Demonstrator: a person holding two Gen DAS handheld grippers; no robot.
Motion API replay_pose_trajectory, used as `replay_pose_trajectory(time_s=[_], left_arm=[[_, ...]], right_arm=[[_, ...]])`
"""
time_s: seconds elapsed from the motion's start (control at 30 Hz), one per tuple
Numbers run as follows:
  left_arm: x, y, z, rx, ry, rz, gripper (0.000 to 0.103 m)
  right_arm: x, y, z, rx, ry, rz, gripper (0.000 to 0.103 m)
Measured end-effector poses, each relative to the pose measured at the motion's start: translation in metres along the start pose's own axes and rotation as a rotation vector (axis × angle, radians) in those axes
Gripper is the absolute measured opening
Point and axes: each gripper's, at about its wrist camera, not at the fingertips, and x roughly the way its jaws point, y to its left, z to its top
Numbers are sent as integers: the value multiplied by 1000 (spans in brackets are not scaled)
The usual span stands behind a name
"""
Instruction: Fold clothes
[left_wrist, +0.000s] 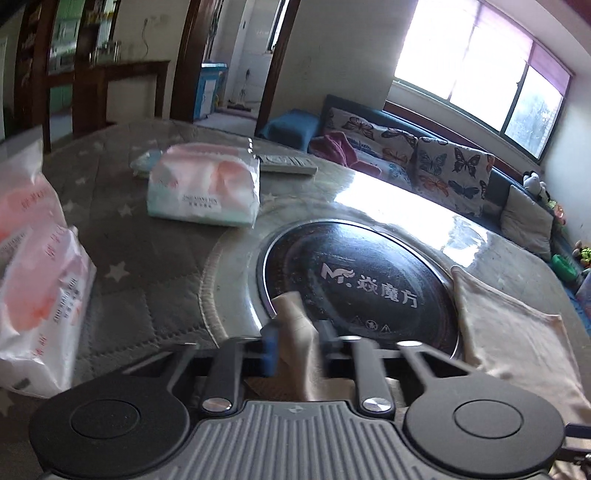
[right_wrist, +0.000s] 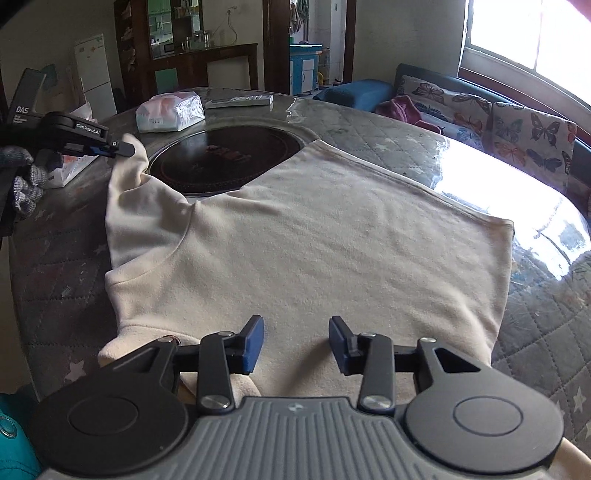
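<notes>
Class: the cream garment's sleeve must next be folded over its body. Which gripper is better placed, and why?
Left. The left gripper is already shut on the sleeve, lifting it off the table. The right gripper is open above the garment's body, holding nothing.

Daylight pours in from the wide, blown-out white window at upper right, throwing harsh glare onto the glossy clear cover of the round desk. The room's left side is dim. Both fisheye views bend straight lines near the edges, and the left-wrist foreground is smeared with motion blur.
</notes>
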Motion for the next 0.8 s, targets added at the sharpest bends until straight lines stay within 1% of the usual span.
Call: replay_pose_trajectory(time_s=[0.03,0.17,0.23,0.27,0.33,0.43,0.53,0.67,0.8], left_arm=[[-4,-2,1,8,-17,-9,4],[-41,-6,5,53,-160,-77,4],[-55,-1,2,66,-203,-75,4],[-56,3,2,69,-193,-55,8],[-47,14,-6,61,-134,11,9],[-30,31,-18,31,-59,108,9],[-29,37,-25,1,-46,145,11],[-33,16,-29,73,-41,133,13],[-29,-20,-37,172,-20,20,16]], right_arm=[[1,0,0,0,1,-1,39],[1,1,-1,-1,-2,-1,39],[1,1,-1,-5,-2,-1,40],[1,2,-1,-8,-1,2,41],[2,3,-1,-16,0,10,47],[2,6,-1,-29,1,11,47],[-1,7,0,-36,1,14,47],[-4,11,-1,-46,0,17,47],[-4,16,1,-45,-9,21,47]])
